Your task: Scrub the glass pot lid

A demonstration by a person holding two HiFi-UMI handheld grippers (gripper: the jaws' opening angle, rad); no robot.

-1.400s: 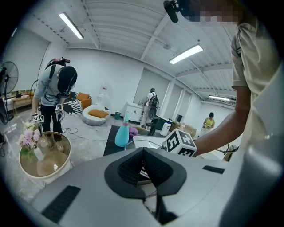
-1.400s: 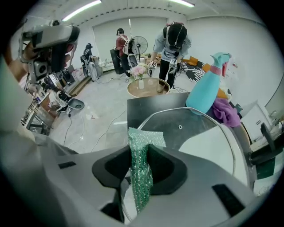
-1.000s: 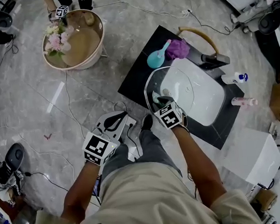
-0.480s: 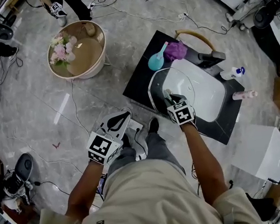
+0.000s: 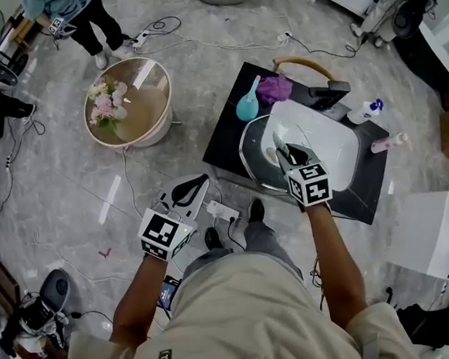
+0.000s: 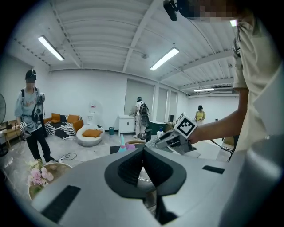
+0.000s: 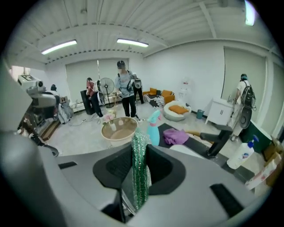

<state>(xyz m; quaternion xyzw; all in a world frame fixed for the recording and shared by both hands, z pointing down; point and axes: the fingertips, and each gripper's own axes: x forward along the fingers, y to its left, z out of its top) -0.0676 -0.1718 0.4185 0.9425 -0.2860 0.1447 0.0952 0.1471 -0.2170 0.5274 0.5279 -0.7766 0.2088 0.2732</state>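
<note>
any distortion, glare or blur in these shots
Both gripper views: strong fisheye, dark rounded corners. Left gripper view: mosaic patch at top. Right gripper view: green scrubber crisp up close. Head view: sharp, bright glare streak on the floor.

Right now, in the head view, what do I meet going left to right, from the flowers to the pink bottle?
Flowers on the round table, left gripper, teal bottle, purple cloth, black faucet, white bottle, pink bottle. Left out for overlap: glass lid, right gripper and its green scrubber.

Lid [image 5: 254, 154] seemingly leans in sink [image 5: 338, 146], faucet [image 5: 326, 92] behind.
</note>
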